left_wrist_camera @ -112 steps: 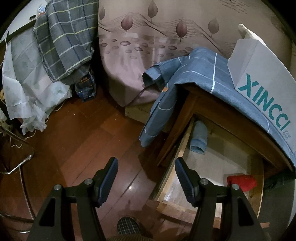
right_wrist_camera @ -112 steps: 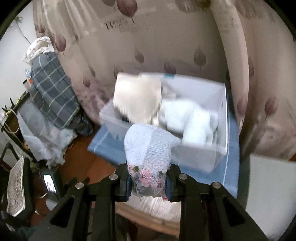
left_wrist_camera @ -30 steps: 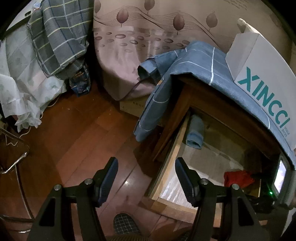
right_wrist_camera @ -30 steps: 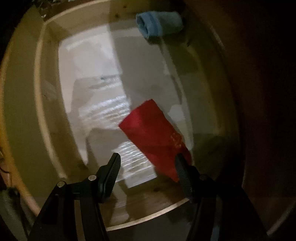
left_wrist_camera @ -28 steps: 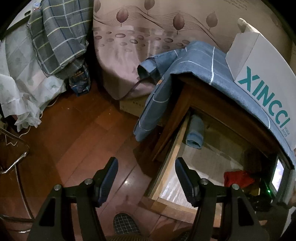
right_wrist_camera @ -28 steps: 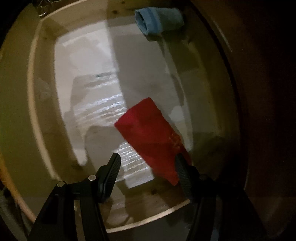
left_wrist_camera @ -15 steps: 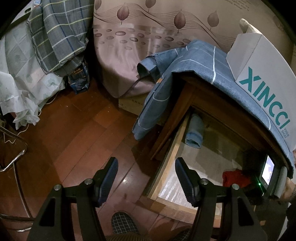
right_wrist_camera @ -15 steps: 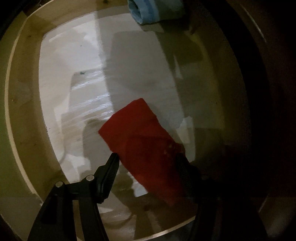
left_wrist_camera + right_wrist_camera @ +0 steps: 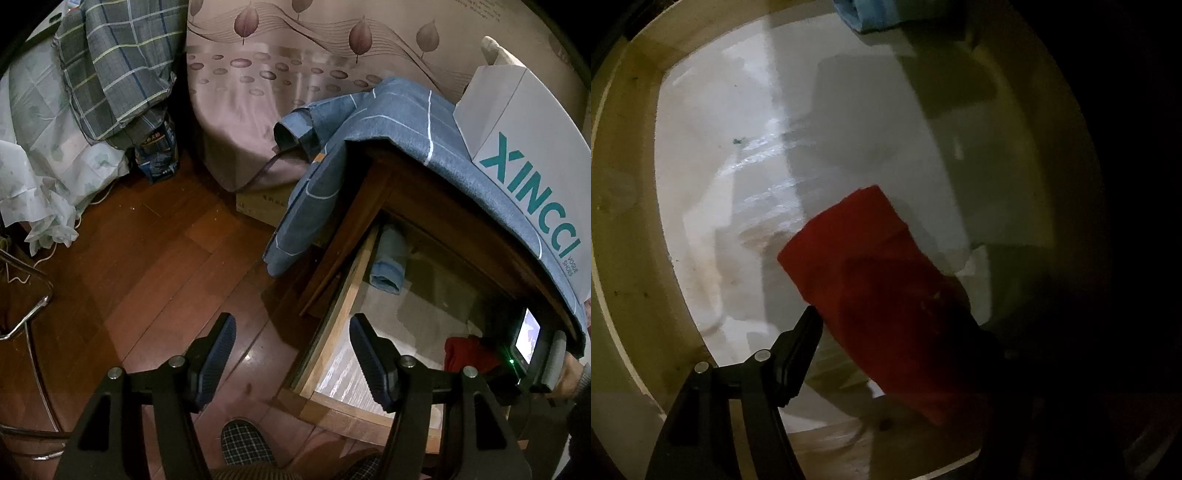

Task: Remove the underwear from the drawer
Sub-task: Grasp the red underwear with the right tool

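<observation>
Inside the pale-lined open drawer (image 9: pixel 624 221), the folded red underwear (image 9: pixel 871 280) is lying between the spread fingers of the right gripper (image 9: pixel 890 328), its long axis running diagonally away to the left. The left gripper (image 9: pixel 290 350), also spread and empty, is hovering farther off, beside the drawer's front corner over the wooden floor (image 9: pixel 147 258).

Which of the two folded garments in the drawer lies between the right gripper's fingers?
The red folded garment; the blue rolled one lies at the far end.
</observation>
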### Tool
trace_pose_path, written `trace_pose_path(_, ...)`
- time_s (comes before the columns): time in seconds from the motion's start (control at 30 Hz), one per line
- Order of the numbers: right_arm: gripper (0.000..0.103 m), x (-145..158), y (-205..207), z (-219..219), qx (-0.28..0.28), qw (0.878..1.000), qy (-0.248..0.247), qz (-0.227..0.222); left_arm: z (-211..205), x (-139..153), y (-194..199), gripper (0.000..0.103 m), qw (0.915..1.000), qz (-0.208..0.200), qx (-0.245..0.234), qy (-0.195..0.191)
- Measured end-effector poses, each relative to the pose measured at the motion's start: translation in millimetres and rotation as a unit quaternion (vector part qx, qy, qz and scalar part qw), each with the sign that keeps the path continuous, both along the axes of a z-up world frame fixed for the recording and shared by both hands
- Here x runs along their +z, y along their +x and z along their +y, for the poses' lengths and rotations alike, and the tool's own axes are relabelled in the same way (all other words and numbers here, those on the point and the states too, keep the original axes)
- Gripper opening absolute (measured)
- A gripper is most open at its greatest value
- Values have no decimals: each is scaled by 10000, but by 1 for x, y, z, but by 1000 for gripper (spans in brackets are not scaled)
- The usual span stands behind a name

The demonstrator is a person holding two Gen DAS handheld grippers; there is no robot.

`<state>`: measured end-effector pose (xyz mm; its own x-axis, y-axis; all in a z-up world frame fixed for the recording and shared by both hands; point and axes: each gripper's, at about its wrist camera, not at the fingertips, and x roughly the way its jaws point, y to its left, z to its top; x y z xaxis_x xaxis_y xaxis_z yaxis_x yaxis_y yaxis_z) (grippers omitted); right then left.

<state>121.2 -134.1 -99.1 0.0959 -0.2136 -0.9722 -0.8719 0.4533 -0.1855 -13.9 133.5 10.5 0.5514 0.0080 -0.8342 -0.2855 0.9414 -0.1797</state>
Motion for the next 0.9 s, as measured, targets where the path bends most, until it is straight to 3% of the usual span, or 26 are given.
trace_pose_path(0.27, 68, -3, 6, -13, -375, 9993, 50, 31, 0, 0, 1, 66, 10000, 22, 5, -46)
trace_pose_path(0.5, 48, -9, -8, -50, -980, 9950, 161, -136, 1, 0, 0, 66, 10000, 26, -6, -33)
trace_pose_path(0.9, 37, 4, -21, -71, -1930, 9803, 380, -181, -2, 1, 1, 66, 10000, -5, -1, 6)
